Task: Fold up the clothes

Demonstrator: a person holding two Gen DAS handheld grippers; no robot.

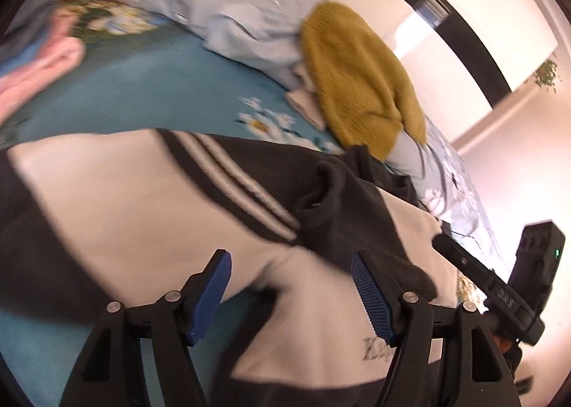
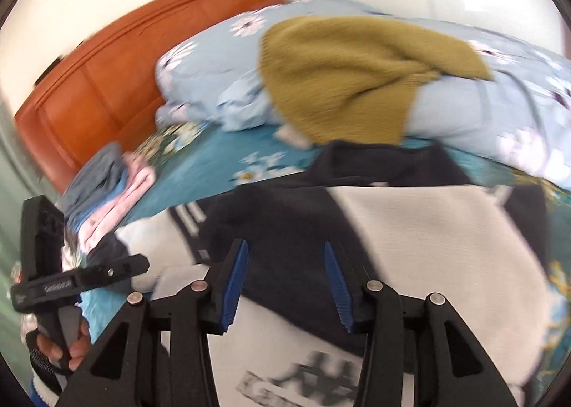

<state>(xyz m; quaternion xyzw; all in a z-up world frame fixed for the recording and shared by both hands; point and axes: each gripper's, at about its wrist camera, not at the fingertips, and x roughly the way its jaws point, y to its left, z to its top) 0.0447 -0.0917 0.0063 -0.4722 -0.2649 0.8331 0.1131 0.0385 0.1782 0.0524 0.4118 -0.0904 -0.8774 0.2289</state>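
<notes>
1. A black-and-cream sweatshirt with 2 white sleeve stripes lies spread on the teal floral bedsheet. 1 black sleeve looks laid across the cream chest, so I judge its folding begun but not finished.
2. A small stack of pink, blue and grey folded clothes sits near the orange wooden headboard, which suggests some garments are done.
3. A mustard knitted sweater lies draped unfolded over the pale blue flowered duvet, so at least that piece is left.
4. The left gripper stands wide open and holds nothing; the sweatshirt's cream panel and a black fold lie beyond and below its blue pads.
5. The right gripper stands partly open, gripping nothing; the black folded sleeve shows through the gap, with no sign of the pads pressing it.
6. Both views are blurred, so whether either gripper touches the cloth I cannot tell.
</notes>
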